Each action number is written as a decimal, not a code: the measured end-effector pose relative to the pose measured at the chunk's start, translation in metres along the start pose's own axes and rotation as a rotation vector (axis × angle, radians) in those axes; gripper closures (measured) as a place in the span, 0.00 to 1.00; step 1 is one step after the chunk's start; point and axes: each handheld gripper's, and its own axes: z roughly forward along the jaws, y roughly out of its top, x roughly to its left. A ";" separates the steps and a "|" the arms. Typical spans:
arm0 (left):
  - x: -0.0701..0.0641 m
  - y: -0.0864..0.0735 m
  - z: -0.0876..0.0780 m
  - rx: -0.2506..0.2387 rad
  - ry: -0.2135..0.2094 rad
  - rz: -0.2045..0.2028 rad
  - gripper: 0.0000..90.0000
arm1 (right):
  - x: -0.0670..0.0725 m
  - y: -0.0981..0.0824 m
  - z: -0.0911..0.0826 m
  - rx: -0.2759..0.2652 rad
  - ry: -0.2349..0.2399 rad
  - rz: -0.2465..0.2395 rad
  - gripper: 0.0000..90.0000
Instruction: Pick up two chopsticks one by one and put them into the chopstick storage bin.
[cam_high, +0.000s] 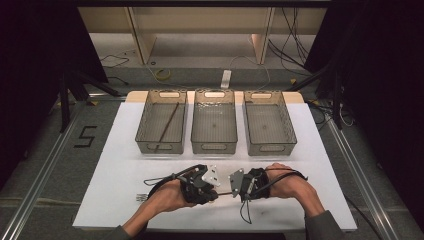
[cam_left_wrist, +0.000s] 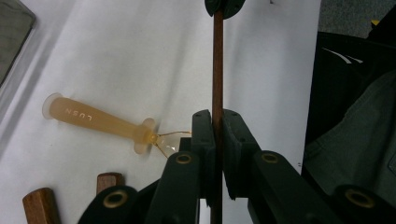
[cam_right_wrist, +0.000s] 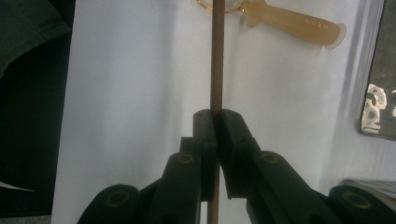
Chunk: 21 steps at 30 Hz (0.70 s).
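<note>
Chopstick: I have one brown wooden chopstick (cam_high: 227, 193) in the lower middle of the high view, off the bench (cam_high: 120, 150) and bridging the gap between my two grippers.
Long axis: it runs nearly level from left to right in the high view; in each gripper view it stands as a straight vertical line up the middle of the frame (cam_left_wrist: 217, 65).
Left gripper: my left gripper (cam_high: 214, 194) is clamped on one end of the chopstick; in the left gripper view the jaws stand pressed together on the wood.
Right gripper: my right gripper (cam_high: 239, 192) is closed on the other end, its jaws tight against the stick (cam_right_wrist: 215, 56) in the right gripper view.
Which hand is nearer: neither, I judge; both grip it at once, facing each other, so the next move turns on which one lets go.
Way to the baskets: the three mesh baskets sit above the grippers in the high view; the left basket (cam_high: 148, 134) already holds a like stick (cam_high: 167, 126) lying lengthwise, the middle basket (cam_high: 214, 146) and right basket (cam_high: 289, 131) look bare.
Judgement: the held stick lies crosswise to the one in the basket, so I expect to turn it before setting it in.
Nearby: a pale amber whisk handle (cam_left_wrist: 95, 120) lies on the bench beside the jaws, and two brown wooden ends (cam_left_wrist: 41, 205) at the lower left of the left gripper view.
</note>
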 end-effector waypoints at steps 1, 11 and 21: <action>0.000 0.000 0.000 0.002 -0.004 0.001 0.94 | 0.001 0.000 0.001 -0.002 -0.005 0.002 0.95; 0.009 -0.006 -0.010 -0.018 0.038 -0.076 0.95 | -0.004 -0.008 -0.012 -0.090 -0.073 0.141 0.64; 0.032 -0.021 -0.032 -0.098 0.118 -0.219 0.95 | -0.008 -0.024 -0.029 -0.305 -0.231 0.340 0.45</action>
